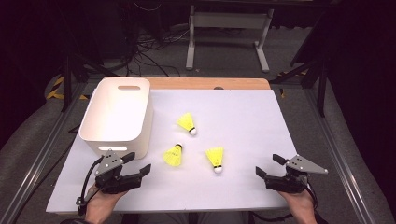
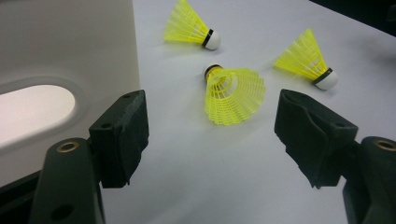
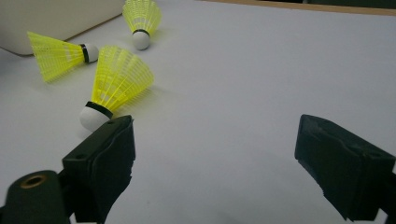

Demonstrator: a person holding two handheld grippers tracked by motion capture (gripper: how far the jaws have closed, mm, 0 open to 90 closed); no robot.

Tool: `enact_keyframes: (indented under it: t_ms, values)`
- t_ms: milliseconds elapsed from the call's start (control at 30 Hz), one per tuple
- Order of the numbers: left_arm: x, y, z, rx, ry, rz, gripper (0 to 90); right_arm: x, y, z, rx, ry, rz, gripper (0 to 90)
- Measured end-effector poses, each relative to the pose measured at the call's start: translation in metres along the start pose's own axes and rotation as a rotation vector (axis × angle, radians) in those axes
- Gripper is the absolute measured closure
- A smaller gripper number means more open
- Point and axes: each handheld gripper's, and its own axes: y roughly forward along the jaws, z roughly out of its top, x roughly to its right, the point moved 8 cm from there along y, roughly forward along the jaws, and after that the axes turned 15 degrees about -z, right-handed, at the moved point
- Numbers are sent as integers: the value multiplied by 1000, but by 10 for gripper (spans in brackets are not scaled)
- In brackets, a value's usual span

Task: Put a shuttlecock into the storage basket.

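both grippers sit at the near edge of the white table, one in each of our hands. our left gripper has its jaws spread wide and holds nothing; it sits just in front of the white bin, near its cut-out handle. our right gripper is likewise spread and empty, well apart from the left one.

we see the bin's pale inner walls and floor from the high view, and nothing lies in it that we can make out.

three yellow shuttlecocks lie on the table between the grippers, all outside the bin: the far shuttlecock, the left shuttlecock nearest the bin, and the right shuttlecock with its white cork toward us. none touch.
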Motion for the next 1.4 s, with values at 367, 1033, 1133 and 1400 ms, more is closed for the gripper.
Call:
enact_keyframes:
  t_ms: [367, 1033, 1133, 1400]
  values:
    - [4, 8, 4, -10, 10, -12, 271, 0, 0, 0, -2, 5, 0, 126]
    - [9, 28, 16, -14, 6, -34, 271, 0, 0, 0, -3, 4, 1, 127]
    - [11, 31, 18, -23, 14, -39, 271, 0, 0, 0, -1, 3, 3, 126]
    - [14, 42, 26, -26, 28, -45, 271, 0, 0, 0, -1, 2, 3, 126]
